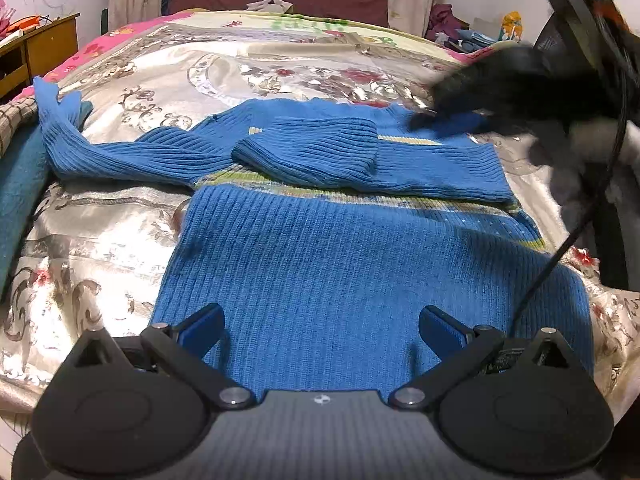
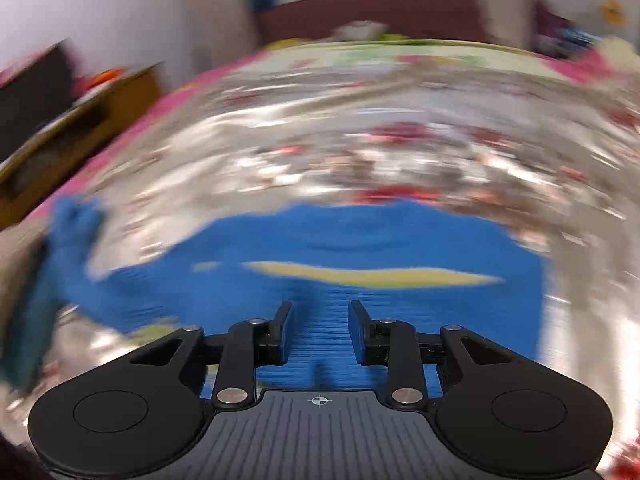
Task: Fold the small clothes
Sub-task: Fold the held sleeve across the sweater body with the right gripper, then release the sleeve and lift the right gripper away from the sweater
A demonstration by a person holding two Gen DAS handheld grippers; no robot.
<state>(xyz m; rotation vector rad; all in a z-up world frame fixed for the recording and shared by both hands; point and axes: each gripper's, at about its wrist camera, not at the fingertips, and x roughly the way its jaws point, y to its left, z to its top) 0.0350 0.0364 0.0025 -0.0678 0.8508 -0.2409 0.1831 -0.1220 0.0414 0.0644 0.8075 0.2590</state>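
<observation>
Left wrist view. My left gripper (image 1: 320, 332) hangs with its jaws spread wide and nothing between them, directly over the lower body of the blue sweater (image 1: 340, 272). The sweater lies flat on the satin bedspread (image 1: 120, 216). One sleeve (image 1: 320, 152) is already folded across the chest, ahead of my fingers; the other sleeve (image 1: 120, 152) trails out ahead and to the left, unfolded. I judge the ribbed knit soft, limp and light, with enough texture for the pads to bite. It will sag and stretch if lifted by a single point, so I would pinch it at an edge: the cuff of the loose sleeve, or the hem corners nearest me. The bedspread looks slick, so the garment may slide when dragged. Far ahead and to the right, my right gripper (image 1: 452, 118) shows as a dark blur over the shoulder area; its cable (image 1: 560, 256) crosses the sweater's right edge and could snag. A teal garment (image 1: 20, 184) lies just beside the loose sleeve's cuff, and a wooden cabinet (image 1: 40, 52) stands well beyond.

Right wrist view. This picture is heavily smeared. The right gripper (image 2: 320, 330) is partly parted, pads clear of the knit, nothing held. Blue fabric lies beneath and ahead of the fingers, with a yellow stripe (image 2: 372, 276) just ahead. Finer detail cannot be read.
</observation>
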